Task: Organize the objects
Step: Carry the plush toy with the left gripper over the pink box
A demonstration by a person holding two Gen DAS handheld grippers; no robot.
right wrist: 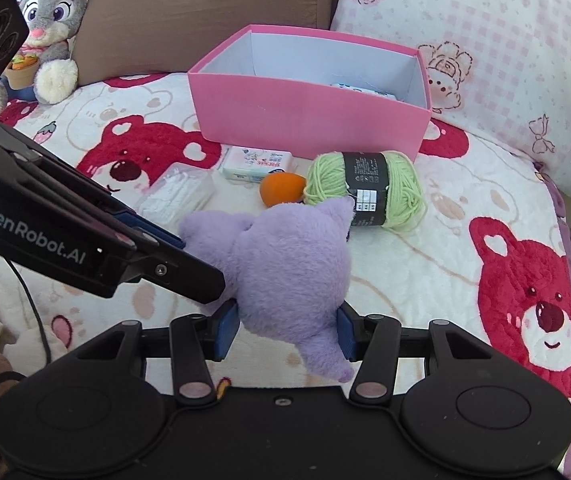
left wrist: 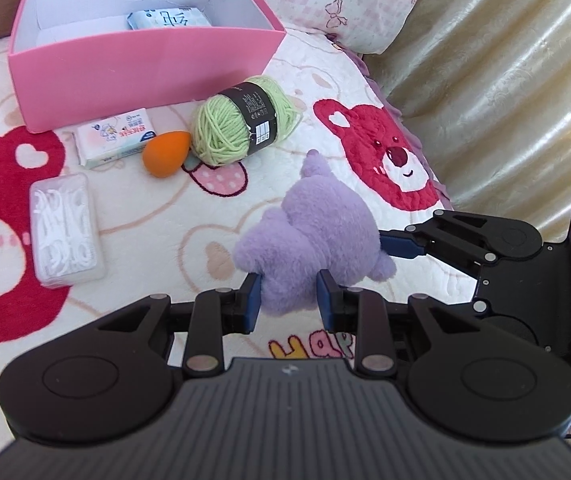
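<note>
The purple plush toy hangs in front of the pink box, near the green yarn. The left gripper and right gripper each pinch a fold of it. It looks light, soft and squashy, so a deep bite into the stuffing is probably safer than fur alone.

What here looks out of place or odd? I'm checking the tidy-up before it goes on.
Only one tissue pack lies in the pink box; the green yarn, orange sponge, second tissue pack and clear case lie outside. Oddly, left gripper and right gripper both clamp the purple plush.
</note>
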